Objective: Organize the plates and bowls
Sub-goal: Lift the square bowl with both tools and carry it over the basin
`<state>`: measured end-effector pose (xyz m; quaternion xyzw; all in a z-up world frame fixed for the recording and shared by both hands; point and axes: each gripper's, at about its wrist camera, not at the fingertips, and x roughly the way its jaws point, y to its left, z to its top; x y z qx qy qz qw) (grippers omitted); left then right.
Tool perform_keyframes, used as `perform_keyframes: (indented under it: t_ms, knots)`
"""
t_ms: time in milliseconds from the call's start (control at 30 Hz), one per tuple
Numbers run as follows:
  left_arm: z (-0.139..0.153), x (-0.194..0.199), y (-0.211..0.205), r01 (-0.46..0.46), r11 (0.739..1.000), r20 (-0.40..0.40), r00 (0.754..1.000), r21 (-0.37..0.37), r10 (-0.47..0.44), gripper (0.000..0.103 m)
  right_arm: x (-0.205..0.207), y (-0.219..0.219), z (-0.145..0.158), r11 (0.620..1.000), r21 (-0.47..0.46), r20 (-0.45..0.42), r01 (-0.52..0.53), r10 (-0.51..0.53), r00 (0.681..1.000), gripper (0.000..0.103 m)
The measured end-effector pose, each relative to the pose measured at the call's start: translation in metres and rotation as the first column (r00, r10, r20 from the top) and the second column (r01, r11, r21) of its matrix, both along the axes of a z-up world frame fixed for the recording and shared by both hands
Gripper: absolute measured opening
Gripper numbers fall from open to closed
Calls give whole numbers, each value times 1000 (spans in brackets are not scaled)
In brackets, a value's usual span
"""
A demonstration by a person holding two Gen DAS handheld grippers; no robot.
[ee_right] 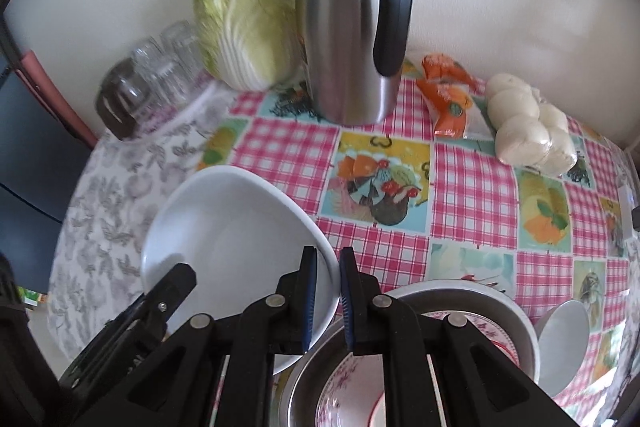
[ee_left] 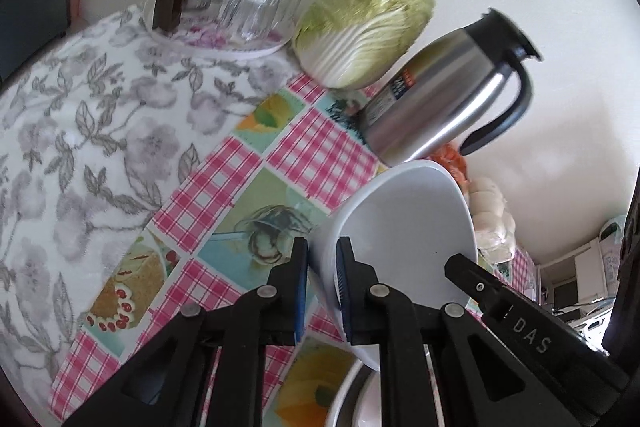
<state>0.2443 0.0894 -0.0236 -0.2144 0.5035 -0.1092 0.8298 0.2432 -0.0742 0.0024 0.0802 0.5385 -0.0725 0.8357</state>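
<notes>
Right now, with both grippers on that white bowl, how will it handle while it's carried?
The white bowl looks glazed and rigid, so probably slippery and breakable. The left gripper and right gripper pinch only its thin rim on opposite sides, and it already hangs tilted, so it could pivot.

**White bowl lifted, stack below**

A plain white bowl (ee_right: 236, 227) hangs tilted above the worktop, its rim pinched on both sides. Near right, a flower-patterned plate (ee_right: 356, 383) lies in a metal bowl (ee_right: 460, 301); a small white bowl (ee_right: 564, 339) leans beside.

We see a white bowl (ee_right: 224, 227), a pink-checked tablecloth (ee_right: 472, 195), a grey-flowered cloth (ee_left: 80, 147) and a pale green cabbage (ee_right: 248, 23).
</notes>
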Motion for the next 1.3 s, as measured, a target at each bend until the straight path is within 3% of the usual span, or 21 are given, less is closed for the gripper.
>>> perform_keyframes:
  t_ms: [267,633,1033,1300]
  knots:
    - [35,-28,-15,26,999,84,996,45,-30,14,-34,-14,27,999,41,41,2,-4,999,13]
    - [63,-65,-67,157,982,152,973,105,-172,14,-95,-65,51,988,125,117,87,-102,988,13]
    - [75,-98,-134,276,920,178,926,277,-332,15,-152,-119,41,952,235,171,197,-240,955,15]
    - [70,-104,-153,312,897,145,918,312,-370,15,-171,-142,40,926,309,191,218,-285,939,15]
